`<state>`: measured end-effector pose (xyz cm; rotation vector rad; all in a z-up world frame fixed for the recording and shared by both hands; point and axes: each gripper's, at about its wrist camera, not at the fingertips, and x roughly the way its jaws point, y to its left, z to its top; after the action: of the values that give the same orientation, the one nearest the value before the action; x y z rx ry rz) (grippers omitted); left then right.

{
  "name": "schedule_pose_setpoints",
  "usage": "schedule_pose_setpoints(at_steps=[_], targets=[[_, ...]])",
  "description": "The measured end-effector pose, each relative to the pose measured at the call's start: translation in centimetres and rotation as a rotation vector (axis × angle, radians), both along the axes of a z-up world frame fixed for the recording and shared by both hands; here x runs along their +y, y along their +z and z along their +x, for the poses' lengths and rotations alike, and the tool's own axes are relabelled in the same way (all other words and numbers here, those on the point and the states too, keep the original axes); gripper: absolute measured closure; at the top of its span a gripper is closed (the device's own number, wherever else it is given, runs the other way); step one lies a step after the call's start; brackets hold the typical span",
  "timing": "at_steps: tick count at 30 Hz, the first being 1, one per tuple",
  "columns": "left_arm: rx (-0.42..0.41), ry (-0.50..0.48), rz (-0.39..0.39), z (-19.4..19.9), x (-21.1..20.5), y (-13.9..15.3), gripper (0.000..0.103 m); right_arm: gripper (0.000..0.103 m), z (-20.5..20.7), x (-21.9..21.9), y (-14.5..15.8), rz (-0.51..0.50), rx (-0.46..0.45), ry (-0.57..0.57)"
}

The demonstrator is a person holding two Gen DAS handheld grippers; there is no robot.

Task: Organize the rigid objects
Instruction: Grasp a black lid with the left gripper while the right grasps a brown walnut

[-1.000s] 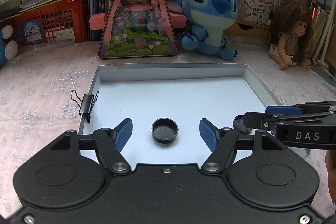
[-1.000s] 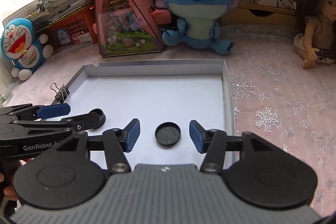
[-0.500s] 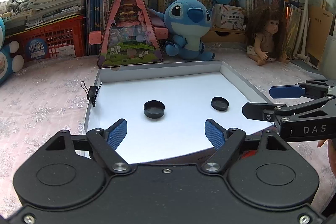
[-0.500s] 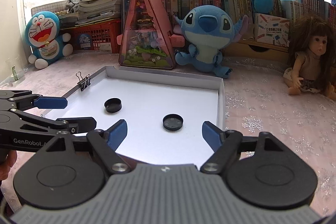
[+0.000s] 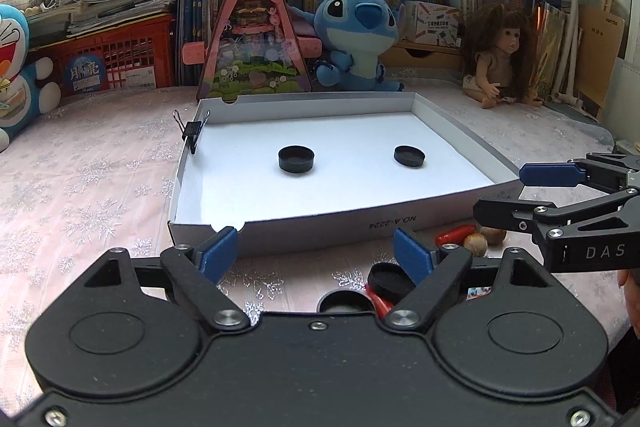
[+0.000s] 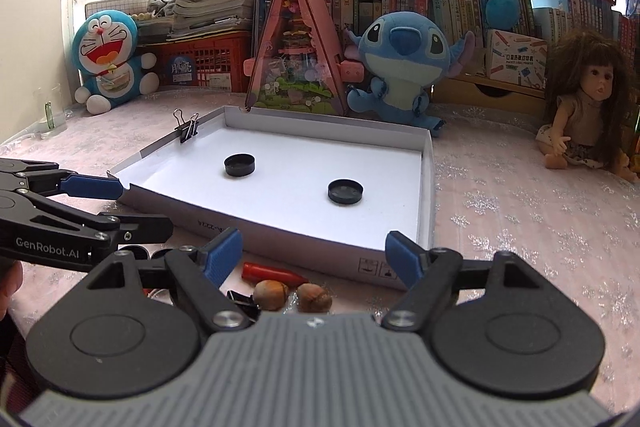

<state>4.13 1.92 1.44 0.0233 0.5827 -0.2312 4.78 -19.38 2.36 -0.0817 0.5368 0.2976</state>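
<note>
The left gripper [image 5: 316,253] is held low over the bench [image 5: 80,187], just before the near wall of the white box lid [image 5: 320,227], and it points forward and a little downward. Its jaws have just been opening; they stand wide apart and nothing is between the blue pads. Under its right finger lies a black cap [image 5: 386,281] on the bench, beside a red chili piece [image 5: 454,234] and a brown nut [image 5: 476,244]. On the left wall of the box lid a black binder clip [image 5: 192,133] is clamped. Inside the lid, on the white floor, lie two more caps, well apart from each other: the left black cap [image 5: 296,159] and the right black cap [image 5: 409,155], both with the hollow side up. The right gripper [image 6: 314,253] is beside the left one, at nearly the same height, also before the near wall and tilted a little downward. Its jaws are spread wide and empty, after opening a moment ago. Just below them, on the bench, lie the red piece and two nuts [image 6: 292,295]. At the left edge of the right wrist view, a part of the person's hand [image 6: 10,283] shows behind the left gripper.
</note>
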Motion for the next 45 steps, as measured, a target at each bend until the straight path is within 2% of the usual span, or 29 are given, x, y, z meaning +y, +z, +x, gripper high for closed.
schedule_pose_setpoints(at_steps=[8,16,20,29,34,38,45], targets=[[0.011,0.006,0.014,-1.5,0.0,-1.5,0.017,0.016,-1.0,-0.7,-1.6,0.0,0.016,-0.049],[-0.025,0.023,0.029,-2.9,0.5,-1.1,0.017,0.016,-1.0,-1.2,-2.7,0.004,0.026,-0.098],[-0.032,0.043,0.032,-3.6,1.2,-0.8,0.017,0.016,-1.4,-1.5,-2.5,0.019,0.0,-0.109],[0.012,0.003,0.049,-4.4,1.6,-0.9,0.031,0.027,-1.2,-2.0,-2.6,0.008,0.016,-0.132],[0.016,-0.019,0.08,-4.4,0.6,-1.3,0.041,0.03,-1.3,-1.2,-2.8,-0.027,0.014,-0.12],[0.032,-0.021,0.072,-4.2,0.5,-1.7,0.049,0.032,-1.3,-1.0,-2.9,-0.028,0.018,-0.113],[0.038,0.009,0.075,-3.4,0.5,-1.8,0.051,0.032,-1.3,-0.6,-2.8,-0.032,0.018,-0.095]])
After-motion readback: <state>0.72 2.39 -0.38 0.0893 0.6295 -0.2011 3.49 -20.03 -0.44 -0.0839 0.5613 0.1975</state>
